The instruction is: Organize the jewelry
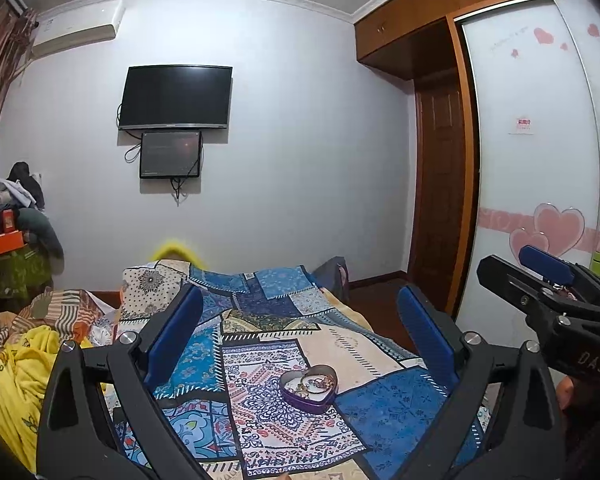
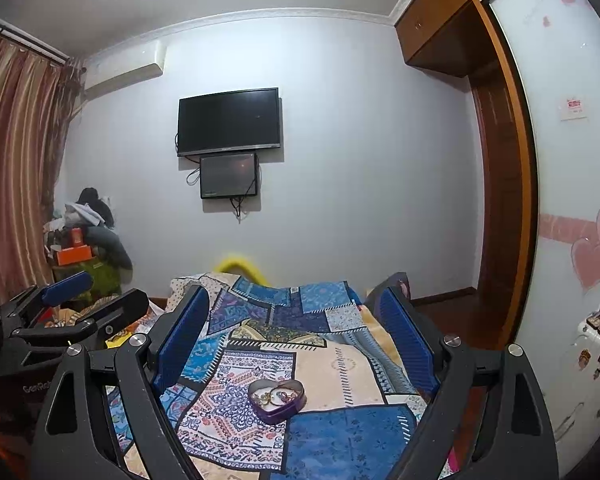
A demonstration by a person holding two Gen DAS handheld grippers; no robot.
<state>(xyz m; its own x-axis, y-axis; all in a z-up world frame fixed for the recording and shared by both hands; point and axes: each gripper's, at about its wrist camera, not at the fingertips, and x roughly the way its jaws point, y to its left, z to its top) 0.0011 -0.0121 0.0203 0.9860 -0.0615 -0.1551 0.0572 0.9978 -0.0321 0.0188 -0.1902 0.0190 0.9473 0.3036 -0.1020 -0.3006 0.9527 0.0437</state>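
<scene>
Jewelry (image 1: 314, 384) sits piled in a purple heart-shaped tin (image 2: 276, 400) on the patchwork bedspread (image 2: 340, 432); left gripper (image 1: 300, 320) and right gripper (image 2: 296, 320) hover above, jaws wide, holding nothing.

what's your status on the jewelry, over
Left tongs open, empty. Right tongs open, empty. Heart-shaped tin on bedspread, jewelry inside. Nothing in the way.

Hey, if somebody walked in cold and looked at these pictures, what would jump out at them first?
Probably the purple heart-shaped tin of jewelry, sitting open on the busy blue patchwork bedspread, between both open claws. Next, the dark television mounted on the pale far wall, with a smaller screen just beneath it.
</scene>
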